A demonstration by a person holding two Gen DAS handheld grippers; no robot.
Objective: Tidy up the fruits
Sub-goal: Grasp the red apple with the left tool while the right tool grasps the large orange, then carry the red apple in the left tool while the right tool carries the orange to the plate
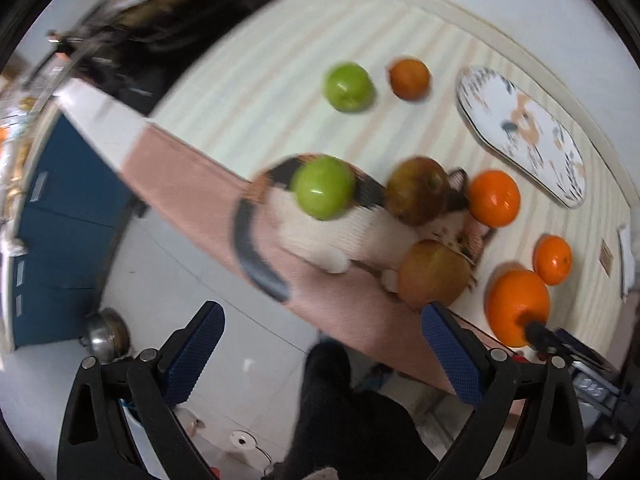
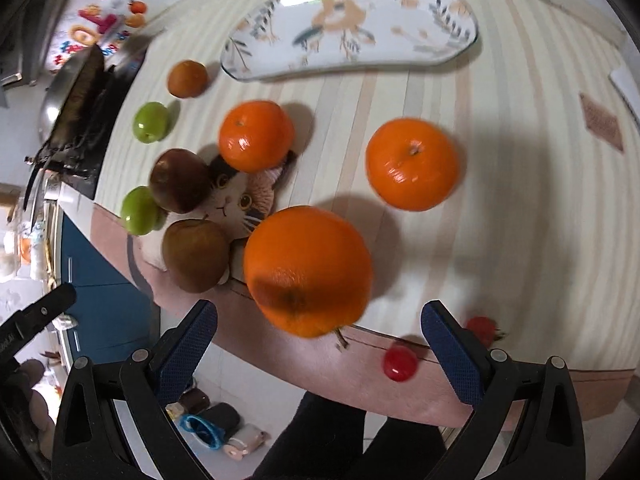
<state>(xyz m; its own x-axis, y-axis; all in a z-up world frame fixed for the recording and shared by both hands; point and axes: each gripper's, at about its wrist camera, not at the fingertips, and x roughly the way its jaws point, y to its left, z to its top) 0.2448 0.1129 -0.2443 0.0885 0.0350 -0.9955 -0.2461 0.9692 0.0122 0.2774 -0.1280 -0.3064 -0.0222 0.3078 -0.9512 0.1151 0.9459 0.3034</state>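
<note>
Left wrist view: left gripper (image 1: 322, 344) fingers spread apart, empty. Cat-shaped ceramic plate (image 1: 320, 236) carries a green apple (image 1: 323, 187) and two brownish apples (image 1: 418, 190).

Right wrist view: right gripper (image 2: 319, 338) fingers apart, empty; large orange (image 2: 307, 271) just beside the cat-shaped ceramic plate (image 2: 234, 204), floral oval dish (image 2: 352, 28) beyond it.

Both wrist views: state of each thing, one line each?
Left tongs: open, empty.
Right tongs: open, empty; big orange between the fingers, not gripped as far as I can tell.
Plate: empty, flat on the table.
Cat-shaped mat: two brown apples, one green apple and one orange sit on or against it.
Other green apple: loose on the table.
</note>
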